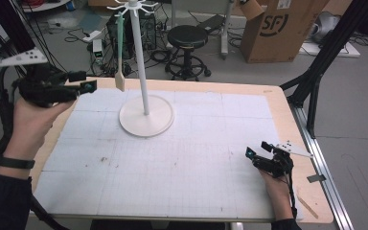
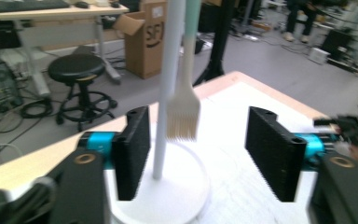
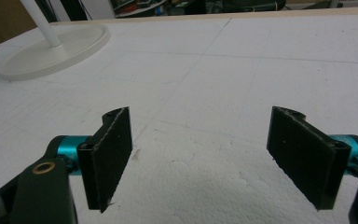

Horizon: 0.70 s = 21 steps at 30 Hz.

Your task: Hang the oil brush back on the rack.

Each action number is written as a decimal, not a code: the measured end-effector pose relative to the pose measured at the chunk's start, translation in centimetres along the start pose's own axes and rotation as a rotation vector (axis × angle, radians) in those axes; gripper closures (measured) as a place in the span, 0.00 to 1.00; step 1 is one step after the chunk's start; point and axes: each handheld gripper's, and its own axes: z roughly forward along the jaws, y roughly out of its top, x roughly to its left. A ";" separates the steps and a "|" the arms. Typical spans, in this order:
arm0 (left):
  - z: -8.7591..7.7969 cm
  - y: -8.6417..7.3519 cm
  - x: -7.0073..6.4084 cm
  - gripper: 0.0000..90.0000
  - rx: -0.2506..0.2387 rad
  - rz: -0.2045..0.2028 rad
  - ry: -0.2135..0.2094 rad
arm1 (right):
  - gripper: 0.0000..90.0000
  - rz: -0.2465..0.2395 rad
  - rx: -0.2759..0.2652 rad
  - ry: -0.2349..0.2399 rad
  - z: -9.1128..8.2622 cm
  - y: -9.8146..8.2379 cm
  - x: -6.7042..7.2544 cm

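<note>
Brush (image 2: 183,116), mint-handled with pale bristles, hangs from white stand (image 1: 146,115); both grippers' fingers apart.

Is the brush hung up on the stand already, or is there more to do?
Looks done: the brush hangs by its green handle from the stand, touching neither gripper. In hand: nothing; the left gripper sits open beside the brush, and the right gripper rests open on the table. Left: probably just pulling the left hand away.
</note>
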 end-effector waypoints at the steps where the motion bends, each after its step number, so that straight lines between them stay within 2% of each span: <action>1: 0.0 -0.8 0.1 0.40 0.006 0.007 -0.001 | 0.24 0.001 -0.001 -0.001 0.0 0.0 0.0; 5: -0.1 -4.3 0.4 0.35 0.026 0.014 -0.015 | 0.24 -0.002 0.001 -0.002 0.0 0.0 0.0; 9: 0.0 -8.0 1.0 0.32 0.044 0.003 -0.035 | 0.24 0.001 0.000 -0.002 0.0 0.0 0.0; 12: 0.0 -10.5 1.4 0.31 0.035 -0.012 -0.049 | 0.24 0.000 0.001 -0.003 0.0 0.0 0.0; 15: 0.1 -12.6 1.8 0.30 0.032 -0.019 -0.066 | 0.24 -0.002 0.003 -0.002 0.0 0.0 0.0; 17: 0.2 -13.7 1.7 0.28 0.032 -0.001 -0.053 | 0.24 -0.002 0.003 -0.002 0.0 0.0 0.0; 21: 0.5 -15.6 1.8 0.28 0.026 -0.002 -0.053 | 0.24 -0.001 0.003 -0.002 0.0 0.0 0.0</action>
